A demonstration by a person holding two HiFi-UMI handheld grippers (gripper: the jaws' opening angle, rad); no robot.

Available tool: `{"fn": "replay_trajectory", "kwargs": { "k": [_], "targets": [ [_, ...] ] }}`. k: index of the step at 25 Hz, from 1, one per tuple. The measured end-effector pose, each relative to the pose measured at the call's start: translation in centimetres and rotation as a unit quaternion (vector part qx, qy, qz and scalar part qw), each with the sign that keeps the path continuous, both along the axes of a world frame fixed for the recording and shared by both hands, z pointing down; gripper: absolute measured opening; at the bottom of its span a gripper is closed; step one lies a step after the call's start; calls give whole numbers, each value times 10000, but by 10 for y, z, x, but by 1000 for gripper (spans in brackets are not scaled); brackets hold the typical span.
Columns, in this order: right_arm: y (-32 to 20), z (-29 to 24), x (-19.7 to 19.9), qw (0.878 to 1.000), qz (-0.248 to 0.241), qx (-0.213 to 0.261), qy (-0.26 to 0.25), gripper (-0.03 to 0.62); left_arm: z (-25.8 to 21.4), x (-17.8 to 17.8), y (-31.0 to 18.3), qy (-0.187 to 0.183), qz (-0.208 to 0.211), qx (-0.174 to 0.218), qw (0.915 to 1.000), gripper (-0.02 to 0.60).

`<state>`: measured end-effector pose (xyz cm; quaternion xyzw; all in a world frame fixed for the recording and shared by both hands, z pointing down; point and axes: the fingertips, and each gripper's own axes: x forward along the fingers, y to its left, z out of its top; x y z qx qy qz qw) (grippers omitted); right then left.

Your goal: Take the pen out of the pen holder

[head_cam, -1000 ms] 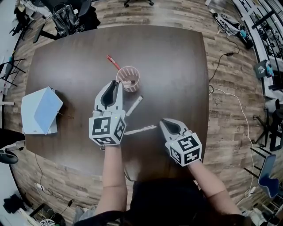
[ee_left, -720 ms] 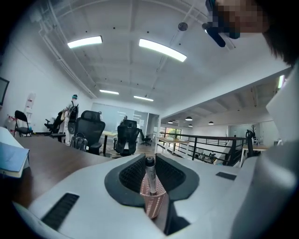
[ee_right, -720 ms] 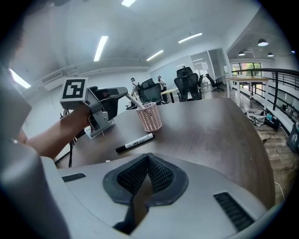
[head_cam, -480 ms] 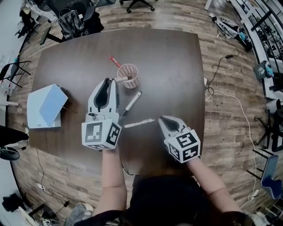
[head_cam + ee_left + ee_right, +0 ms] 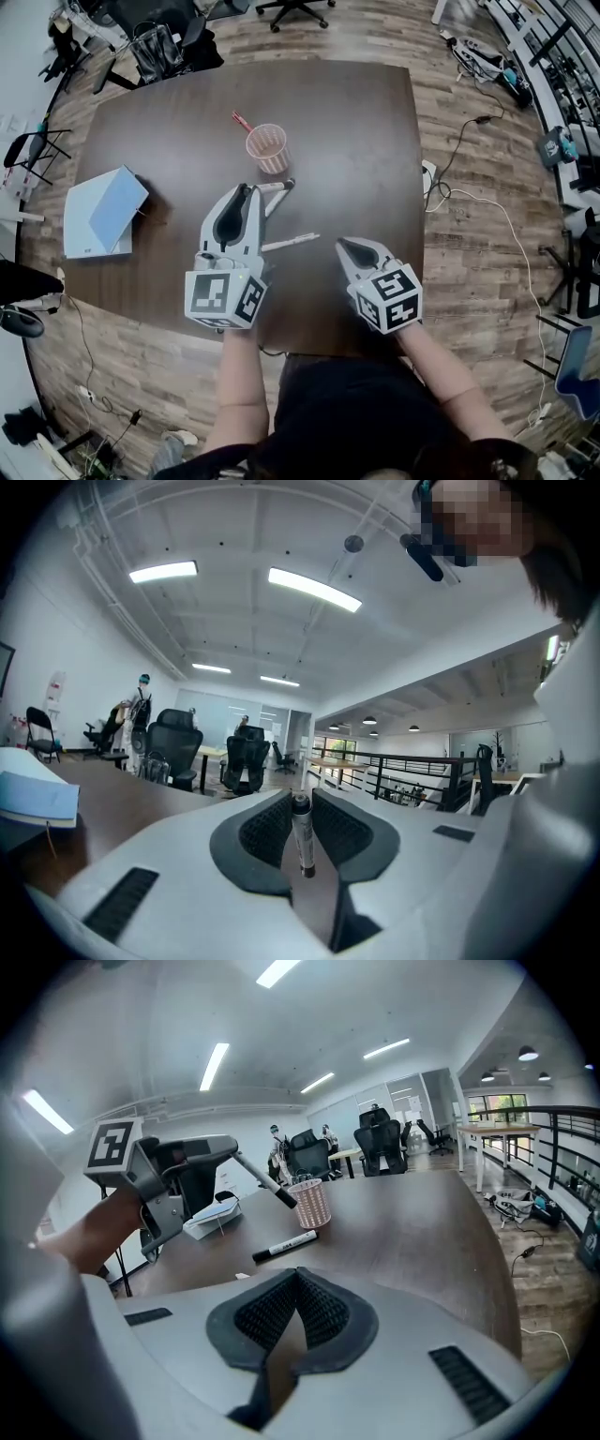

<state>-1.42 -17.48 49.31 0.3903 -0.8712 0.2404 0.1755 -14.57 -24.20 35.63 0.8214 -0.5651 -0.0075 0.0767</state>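
The pink mesh pen holder point(image 5: 267, 147) point(image 5: 310, 1202) stands upright near the middle of the dark table point(image 5: 356, 122). My left gripper point(image 5: 248, 191) point(image 5: 300, 799) point(image 5: 230, 1151) hovers on the near side of it, raised and pointing level. It is shut on a white pen with a black tip point(image 5: 278, 186) point(image 5: 301, 832) point(image 5: 265, 1180), which sticks out sideways, clear of the holder. My right gripper point(image 5: 345, 246) point(image 5: 296, 1274) hangs over the table's near right part, shut with nothing between its pads.
One white marker point(image 5: 291, 243) lies on the table between the grippers. Another marker point(image 5: 286, 1245) lies in front of the holder. A red pen point(image 5: 242, 122) rests behind the holder. A blue and white box point(image 5: 103, 214) point(image 5: 216, 1218) sits at the left edge. Office chairs stand beyond the table.
My left gripper has lifted and drawn back toward me with the white pen, which has come out of the holder. The right gripper has shifted slightly.
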Motion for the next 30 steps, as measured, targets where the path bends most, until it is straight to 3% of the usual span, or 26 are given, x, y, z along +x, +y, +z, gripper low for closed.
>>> {"fn": "replay_trajectory", "kwargs": {
  "k": [18,24,30],
  "targets": [
    [44,8,17,9998,-56,-201,-60,18,83,27,83,240,176,-1116,9933,84],
    [53,7,17,9997,-151,-189,-67,18,103,20,106,560,103,-1417,9883,84],
    [61,9,13,9994,-288,-181,-71,18,115,25,127,559,570,-1567,9844,84]
  ]
}}
